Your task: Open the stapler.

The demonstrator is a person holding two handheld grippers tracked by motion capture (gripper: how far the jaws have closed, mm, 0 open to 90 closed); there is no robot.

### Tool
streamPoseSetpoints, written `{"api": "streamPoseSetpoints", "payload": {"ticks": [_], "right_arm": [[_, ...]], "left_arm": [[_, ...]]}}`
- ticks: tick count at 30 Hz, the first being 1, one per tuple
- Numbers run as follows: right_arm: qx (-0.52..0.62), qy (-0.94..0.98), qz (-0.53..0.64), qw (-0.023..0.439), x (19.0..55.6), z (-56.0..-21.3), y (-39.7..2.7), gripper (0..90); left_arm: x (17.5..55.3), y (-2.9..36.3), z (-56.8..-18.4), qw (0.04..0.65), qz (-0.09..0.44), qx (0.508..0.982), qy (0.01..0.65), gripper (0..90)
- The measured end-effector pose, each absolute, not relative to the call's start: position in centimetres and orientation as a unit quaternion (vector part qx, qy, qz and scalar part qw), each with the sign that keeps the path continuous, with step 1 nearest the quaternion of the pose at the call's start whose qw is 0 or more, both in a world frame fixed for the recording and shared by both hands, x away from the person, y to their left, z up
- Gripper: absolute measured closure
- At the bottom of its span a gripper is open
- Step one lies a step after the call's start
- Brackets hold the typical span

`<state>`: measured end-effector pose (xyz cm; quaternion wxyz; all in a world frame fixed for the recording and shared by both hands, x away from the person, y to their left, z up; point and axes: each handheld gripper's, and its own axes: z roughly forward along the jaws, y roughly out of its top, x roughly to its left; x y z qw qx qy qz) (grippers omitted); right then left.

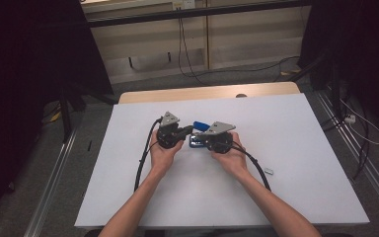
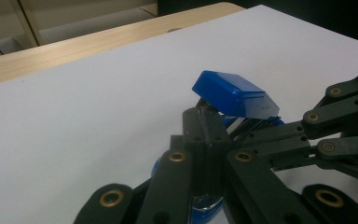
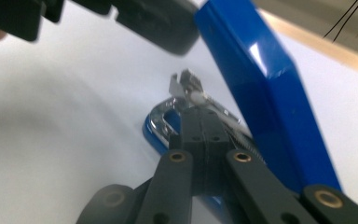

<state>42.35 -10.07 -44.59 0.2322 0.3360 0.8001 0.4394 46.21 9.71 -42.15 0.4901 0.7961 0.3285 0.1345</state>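
From the high view, you hold the glossy blue plastic stapler with chrome inner parts (image 1: 197,136) mid-table on the white tabletop (image 1: 286,148), pinned between the left gripper (image 1: 183,132) and right gripper (image 1: 201,139) to steady it, its long axis roughly crosswise.

In the left gripper view, closed jaws clamp its metal channel; the lid (image 2: 233,94) is hinged up and open.

In the right gripper view, jaws pinched shut on the staple rail (image 3: 200,100); the lid tilts up and away.

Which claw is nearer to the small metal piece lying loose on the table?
Right. The right claw works at the blue stapler mid-table, with the metal piece off to its right, nearer the table edge. The left claw is on the stapler's far side from it.
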Motion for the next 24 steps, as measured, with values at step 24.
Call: {"api": "streamPoseSetpoints", "payload": {"ticks": [24], "right_arm": [[0.365,0.767,0.457,0.265,43.0,-45.2,-8.7,90.0]], "left_arm": [[46.5,9.6,-42.0,0.483,0.144,0.801,0.322,90.0]]}}
